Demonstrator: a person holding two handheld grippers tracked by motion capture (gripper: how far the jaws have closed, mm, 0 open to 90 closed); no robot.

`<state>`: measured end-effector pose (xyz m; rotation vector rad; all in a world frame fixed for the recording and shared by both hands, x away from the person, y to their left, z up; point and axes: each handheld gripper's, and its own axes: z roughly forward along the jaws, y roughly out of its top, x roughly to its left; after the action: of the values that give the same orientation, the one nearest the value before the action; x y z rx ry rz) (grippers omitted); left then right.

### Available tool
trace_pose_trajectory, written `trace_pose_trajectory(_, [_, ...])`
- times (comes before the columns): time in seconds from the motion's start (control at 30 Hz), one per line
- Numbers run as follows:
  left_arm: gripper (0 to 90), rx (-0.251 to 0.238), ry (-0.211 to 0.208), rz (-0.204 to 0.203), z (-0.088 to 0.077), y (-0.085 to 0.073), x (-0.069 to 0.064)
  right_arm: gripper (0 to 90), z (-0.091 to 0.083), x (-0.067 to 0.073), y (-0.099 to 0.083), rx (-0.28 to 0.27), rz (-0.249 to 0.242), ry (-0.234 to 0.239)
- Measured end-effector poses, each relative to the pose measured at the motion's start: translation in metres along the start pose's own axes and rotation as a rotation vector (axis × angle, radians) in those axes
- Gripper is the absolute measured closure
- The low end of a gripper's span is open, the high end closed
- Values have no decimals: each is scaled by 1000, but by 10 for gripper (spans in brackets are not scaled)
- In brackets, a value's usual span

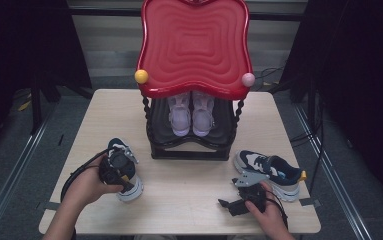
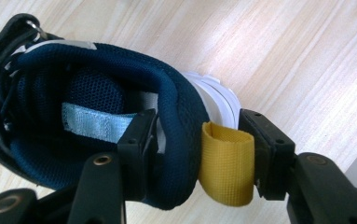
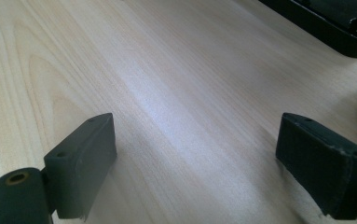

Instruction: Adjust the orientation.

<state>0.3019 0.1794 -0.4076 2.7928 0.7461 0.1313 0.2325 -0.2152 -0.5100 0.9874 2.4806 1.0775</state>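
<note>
Navy mesh heel collar of left sneaker [image 2: 134, 116] straddled by left gripper [image 2: 197, 140]: one jaw inside the opening, one behind yellow pull loop [image 2: 226, 163]; no readable brand. Right gripper [image 3: 195, 168] wide apart over bare wooden table [image 3: 176, 79], holding nothing. Farther off, right sneaker [image 1: 271, 172], then pale pink shoes [image 1: 191, 115] on black rack [image 1: 189, 150] under red tray [image 1: 194, 45].

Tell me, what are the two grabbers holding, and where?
The left gripper clasps the navy mesh sneaker by its padded heel collar, beside the yellow pull loop. The right gripper holds nothing.
</note>
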Motion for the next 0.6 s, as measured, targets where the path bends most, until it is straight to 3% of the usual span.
trace_pose_trajectory(0.6, [539, 55, -4, 41, 2, 5, 1, 115, 0, 0, 0, 0, -1, 0])
